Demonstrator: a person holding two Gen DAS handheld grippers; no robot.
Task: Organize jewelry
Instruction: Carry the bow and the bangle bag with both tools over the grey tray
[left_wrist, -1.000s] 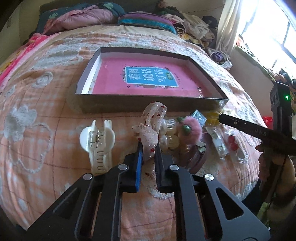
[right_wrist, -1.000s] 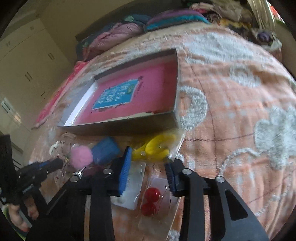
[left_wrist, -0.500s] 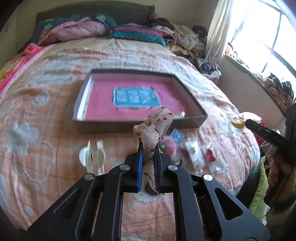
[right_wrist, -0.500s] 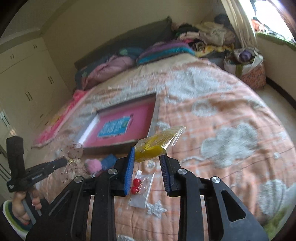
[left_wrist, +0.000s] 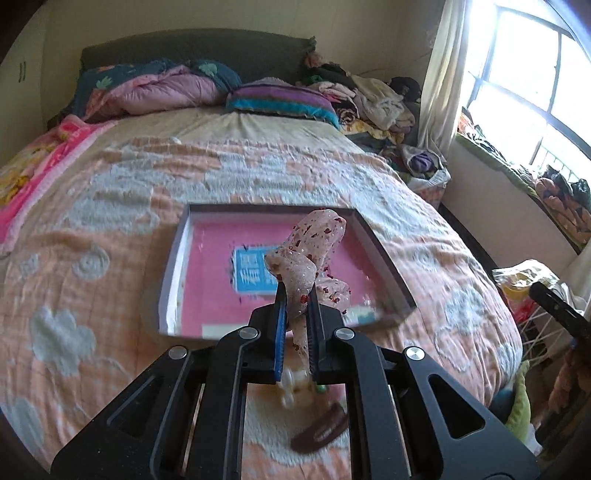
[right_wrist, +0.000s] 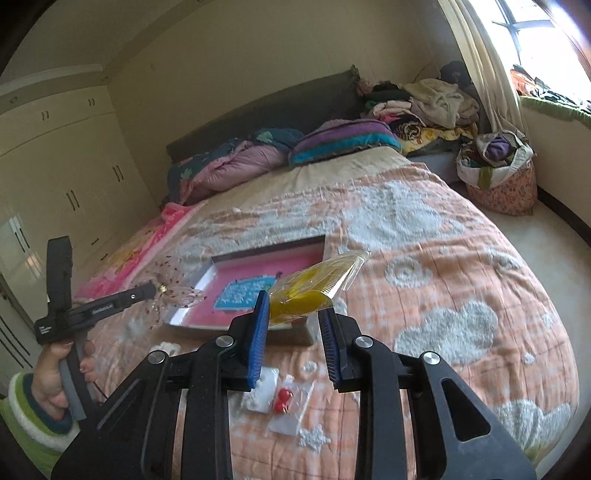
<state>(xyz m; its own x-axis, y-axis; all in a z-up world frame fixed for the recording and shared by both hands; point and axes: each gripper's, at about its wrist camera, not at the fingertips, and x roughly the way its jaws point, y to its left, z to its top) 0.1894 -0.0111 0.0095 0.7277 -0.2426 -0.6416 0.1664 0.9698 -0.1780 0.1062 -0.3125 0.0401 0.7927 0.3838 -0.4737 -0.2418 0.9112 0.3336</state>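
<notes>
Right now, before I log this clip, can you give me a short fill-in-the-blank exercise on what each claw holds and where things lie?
1. The left claw is shut on a sheer pink fabric bow speckled with ____ dots.
2. The right claw grips a clear plastic packet whose contents are ____.
3. The shallow grey box with a pink floor lies on the ____.
4. The small clear bag on the blanket below the right claw holds two ____ beads.

Missing words: red; yellow; bed; red

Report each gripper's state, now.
Left gripper: closed on the sheer pink red-speckled fabric bow.
Right gripper: holding the clear packet of yellow hair clips.
</notes>
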